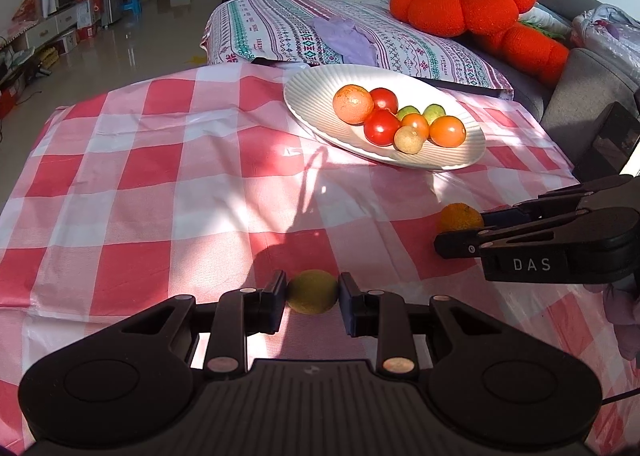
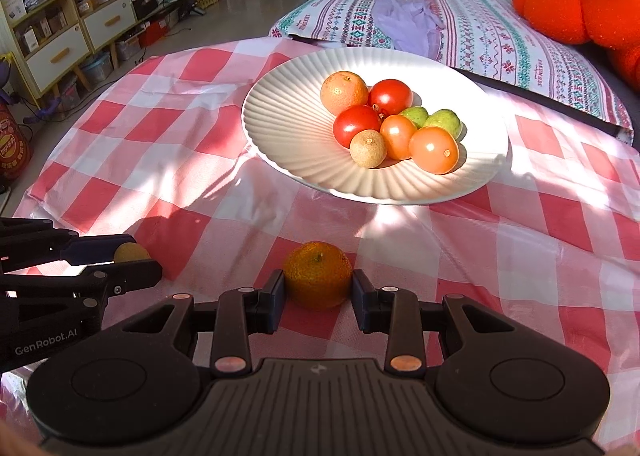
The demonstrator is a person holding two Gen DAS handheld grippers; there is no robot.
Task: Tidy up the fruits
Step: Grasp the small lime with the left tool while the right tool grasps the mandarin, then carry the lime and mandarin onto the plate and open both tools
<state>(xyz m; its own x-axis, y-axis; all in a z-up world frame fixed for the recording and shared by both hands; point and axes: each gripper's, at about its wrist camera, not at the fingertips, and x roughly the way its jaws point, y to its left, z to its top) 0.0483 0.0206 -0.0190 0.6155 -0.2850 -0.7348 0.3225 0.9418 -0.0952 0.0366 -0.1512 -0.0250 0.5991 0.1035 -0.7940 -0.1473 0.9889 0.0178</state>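
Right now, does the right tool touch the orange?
Touching. In the right wrist view both fingers of the right tool press against the sides of the orange, with no gap.

A table draped in a red-and-white checked plastic cloth carries everything. The cloth is wrinkled, with sunlight across its middle. Ahead of both grippers and well apart from them, a white ribbed oval plate sits directly on the cloth, fruit heaped on its far-right part. Just in front of the right gripper, between its fingers, a small orange mandarin rests on a red square. To that gripper's left, a small yellowish-brown round fruit lies on the cloth between the fingers of the left gripper. Beyond the plate, the cloth's far edge meets a patterned striped cushion.
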